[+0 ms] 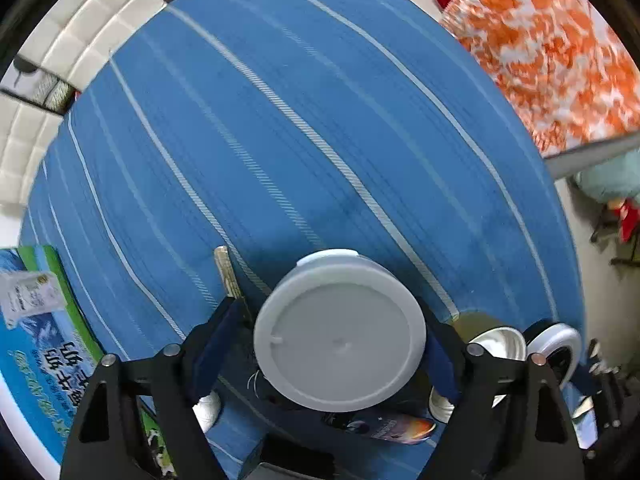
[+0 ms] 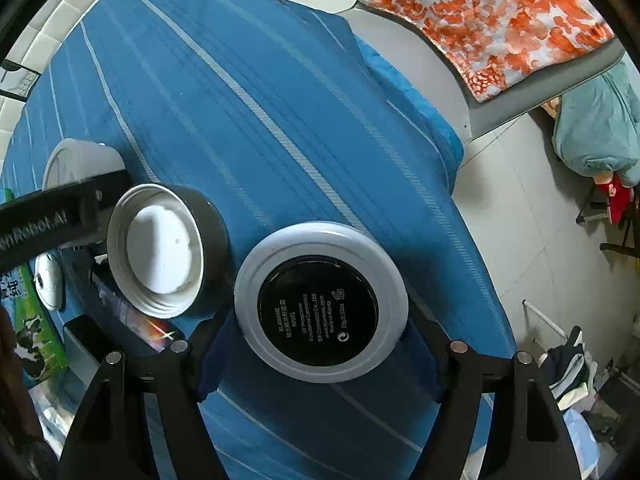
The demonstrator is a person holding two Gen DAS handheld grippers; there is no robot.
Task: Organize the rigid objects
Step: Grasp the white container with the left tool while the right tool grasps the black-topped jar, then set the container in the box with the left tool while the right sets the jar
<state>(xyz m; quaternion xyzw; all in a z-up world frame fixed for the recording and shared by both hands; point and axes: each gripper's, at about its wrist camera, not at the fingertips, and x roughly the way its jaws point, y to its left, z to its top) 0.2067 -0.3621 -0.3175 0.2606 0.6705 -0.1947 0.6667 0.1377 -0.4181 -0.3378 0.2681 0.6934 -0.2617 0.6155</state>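
Observation:
My left gripper (image 1: 340,332) is shut on a white round jar (image 1: 340,330), held above the blue striped cloth (image 1: 280,120); its flat round face points at the camera. My right gripper (image 2: 320,300) is shut on a round compact (image 2: 320,300) with a white rim and a black label disc. A dark jar lid (image 2: 160,252) with a white inside lies on its side just left of the compact; it also shows in the left wrist view (image 1: 496,340). The white jar (image 2: 80,160) and the left gripper's body show at the left of the right wrist view.
A blue-green printed carton (image 1: 40,340) lies at the cloth's left edge. A thin stick (image 1: 228,276) lies beside the left finger. A small printed tube (image 1: 396,426) and white thread spools (image 1: 208,410) lie below. An orange-white cloth (image 2: 480,12) covers a chair to the right; tiled floor (image 2: 520,220) lies beyond.

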